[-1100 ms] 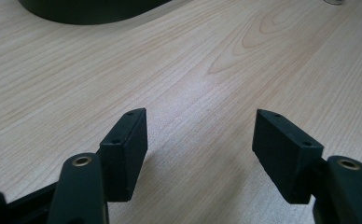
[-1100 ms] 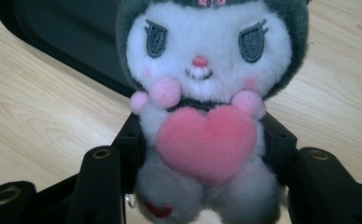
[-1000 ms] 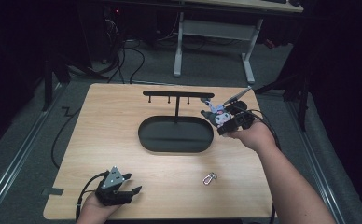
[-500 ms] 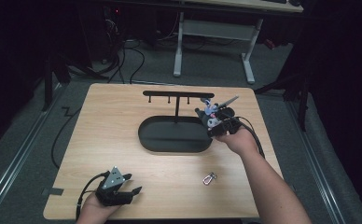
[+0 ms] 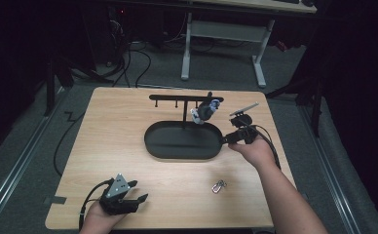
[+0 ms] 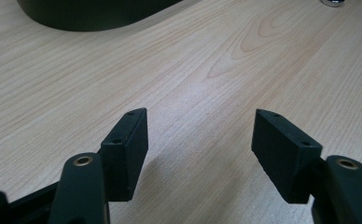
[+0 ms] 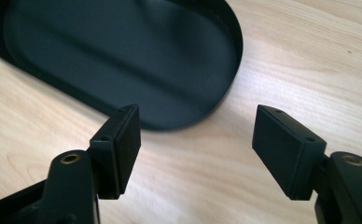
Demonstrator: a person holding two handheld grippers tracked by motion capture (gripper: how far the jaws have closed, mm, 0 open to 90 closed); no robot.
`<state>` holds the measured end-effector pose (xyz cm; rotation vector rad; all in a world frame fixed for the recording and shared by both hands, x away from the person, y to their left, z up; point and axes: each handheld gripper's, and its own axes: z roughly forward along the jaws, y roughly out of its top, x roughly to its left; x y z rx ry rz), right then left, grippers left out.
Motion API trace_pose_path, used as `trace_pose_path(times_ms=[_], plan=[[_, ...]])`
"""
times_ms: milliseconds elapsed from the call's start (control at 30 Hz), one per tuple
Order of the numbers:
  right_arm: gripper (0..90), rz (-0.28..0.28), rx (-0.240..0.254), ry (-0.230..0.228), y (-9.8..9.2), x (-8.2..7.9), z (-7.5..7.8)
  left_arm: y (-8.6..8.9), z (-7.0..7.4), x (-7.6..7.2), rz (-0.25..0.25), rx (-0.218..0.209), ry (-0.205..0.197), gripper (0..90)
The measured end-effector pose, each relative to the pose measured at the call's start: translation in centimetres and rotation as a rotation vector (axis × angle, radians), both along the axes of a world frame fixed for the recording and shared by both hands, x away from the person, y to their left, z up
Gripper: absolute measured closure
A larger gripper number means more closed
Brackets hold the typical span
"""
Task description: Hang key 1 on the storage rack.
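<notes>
My right gripper (image 5: 224, 141) sits at the right end of the black oval tray (image 5: 153, 146), jaws apart, having just been opening, nothing between them. A small blue-grey figure (image 5: 204, 111) hangs on the rack (image 5: 177, 97) just beyond it. My left gripper (image 5: 141, 199) rests with jaws apart, empty.

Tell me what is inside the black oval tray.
The black oval tray looks bare inside; the right gripper view shows only its dark floor. A post rises from its far side, carrying a small keychain figure. The tray's near wall hides a strip of the floor.
</notes>
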<state>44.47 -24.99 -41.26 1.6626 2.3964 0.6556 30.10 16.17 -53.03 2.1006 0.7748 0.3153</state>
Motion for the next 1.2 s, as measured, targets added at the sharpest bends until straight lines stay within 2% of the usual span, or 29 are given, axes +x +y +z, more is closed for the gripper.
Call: trace_pose_path(times_ms=[33, 100, 400, 533, 567, 633, 667, 700, 733, 767, 800, 833, 867, 900, 967, 1033, 1067, 1100, 1200], plan=[[34.0, 0.018, -0.010, -0.025, -0.2, -1.4, -0.1, 0.0, 0.0, 0.0, 0.001, 0.000, 0.001, 36.9], [35.2, 0.037, -0.010, -0.058, -0.4, -3.0, -0.6, -0.1, 0.0, 0.0, 0.001, 0.000, 0.002, 36.9], [38.4, -0.007, 0.132, -0.171, -2.8, -9.6, -5.9, -0.5, 0.0, -0.2, -0.003, 0.002, 0.003, 36.9], [38.4, -0.014, 0.147, -0.238, -3.2, -11.7, -7.6, -0.5, 0.0, -0.2, -0.004, 0.001, 0.006, 36.9], [38.4, -0.014, 0.147, -0.238, -3.2, -11.7, -7.6, -0.5, 0.0, -0.2, -0.004, 0.001, 0.006, 36.9], [38.4, -0.026, 0.161, -0.266, -3.5, -12.8, -8.3, -0.6, 0.0, -0.2, -0.005, -0.002, 0.006, 36.9], [38.4, -0.030, 0.166, -0.286, -3.6, -13.3, -8.6, -0.6, 0.0, -0.3, -0.007, -0.002, 0.006, 37.0], [45.2, -0.035, 0.178, -0.333, -4.0, -14.5, -9.1, -0.7, 0.1, -0.3, -0.014, 0.002, 0.006, 37.0], [48.7, -0.047, 0.196, -0.339, -4.2, -15.2, -9.3, -0.7, 0.1, -0.3, -0.017, 0.005, 0.007, 37.0], [48.7, -0.047, 0.196, -0.339, -4.2, -15.2, -9.3, -0.7, 0.1, -0.3, -0.017, 0.005, 0.007, 36.9], [48.9, -0.050, 0.242, -0.319, -4.7, -15.7, -9.0, -0.8, 0.0, -0.3, -0.020, 0.006, 0.005, 37.0], [48.9, -0.050, 0.242, -0.319, -4.7, -15.7, -9.0, -0.8, 0.0, -0.3, -0.020, 0.006, 0.005, 37.0], [53.2, -0.052, 0.230, -0.336, -4.8, -16.0, -8.7, -0.8, 0.0, -0.3, -0.018, 0.007, 0.006, 37.0], [60.1, -0.046, 0.247, -0.357, -4.8, -16.6, -8.2, -0.8, 0.0, -0.2, -0.014, 0.006, 0.007, 36.9], [70.4, -0.008, 0.274, -0.364, -4.1, -16.9, -7.9, -0.8, 0.0, -0.2, -0.011, 0.006, 0.009, 37.0], [86.1, 0.060, 0.268, -0.368, -2.6, -17.1, -7.8, -0.8, -0.1, -0.1, -0.006, 0.009, 0.009, 37.0], [90.0, 0.085, 0.265, -0.362, -1.7, -17.0, -8.0, -0.9, -0.1, -0.1, -0.005, 0.011, 0.010, 37.0], [90.0, 0.101, 0.261, -0.354, -0.7, -16.9, -8.3, -0.9, -0.2, -0.1, -0.004, 0.012, 0.011, 37.0], [90.0, 0.164, 0.183, -0.323, 2.3, -16.1, -9.4, -1.0, -0.2, -0.1, -0.008, 0.017, 0.013, 37.0]])
